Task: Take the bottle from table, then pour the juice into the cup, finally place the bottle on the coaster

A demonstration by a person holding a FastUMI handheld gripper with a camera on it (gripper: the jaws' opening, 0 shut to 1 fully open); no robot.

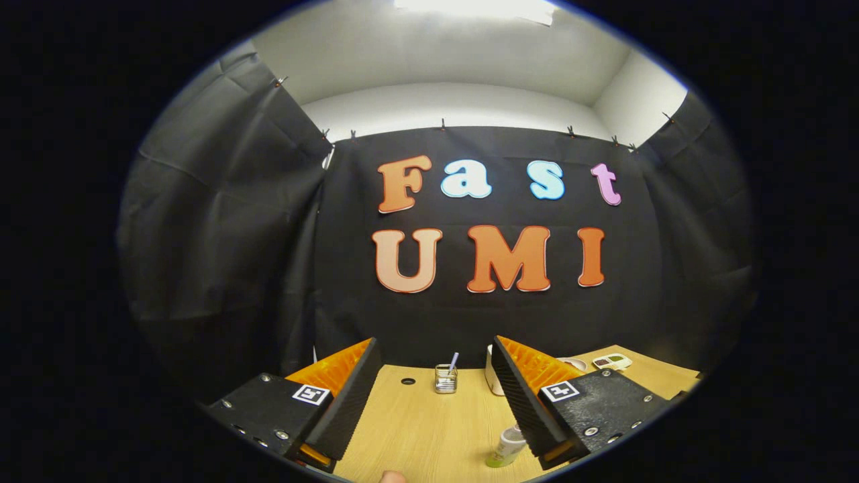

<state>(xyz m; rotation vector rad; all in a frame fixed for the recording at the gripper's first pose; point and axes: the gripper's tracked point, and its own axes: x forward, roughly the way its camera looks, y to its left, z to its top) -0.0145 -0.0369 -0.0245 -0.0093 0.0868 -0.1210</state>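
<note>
My claw [433,392] stands wide open, its two ribbed black pads spread well apart over the wooden table [429,429] with nothing between them. I take the right finger [530,396] as my landmark for everything else.

Just beside the base of that finger, on its inner side and partly hidden behind it, stands the bottle [507,448]: a small pale green one with a light cap. It is low in my view and close to me, nearer than the fingertips, so I judge I have not yet begun the take.

I expect it to be light, a thin plastic body that gives a little under pressure. A hard squeeze could dent it or push juice up once it tips, so I would close gently. The smooth wall may be slippery against a poor hold, though my ribbed pads should bite well. I would take it around the middle of the body, below the cap, both pads flat on opposite sides, so it stays upright and can be tilted cleanly later.

Beyond the right finger's tip, touching its edge in my view, is a white cup [493,382]. To the left of that, well ahead of the fingers, sits a small clear holder [445,379] with a stick in it. Behind the right finger, farther out, lies a round pale coaster [576,364], and past it a small white tray [611,362].
</note>
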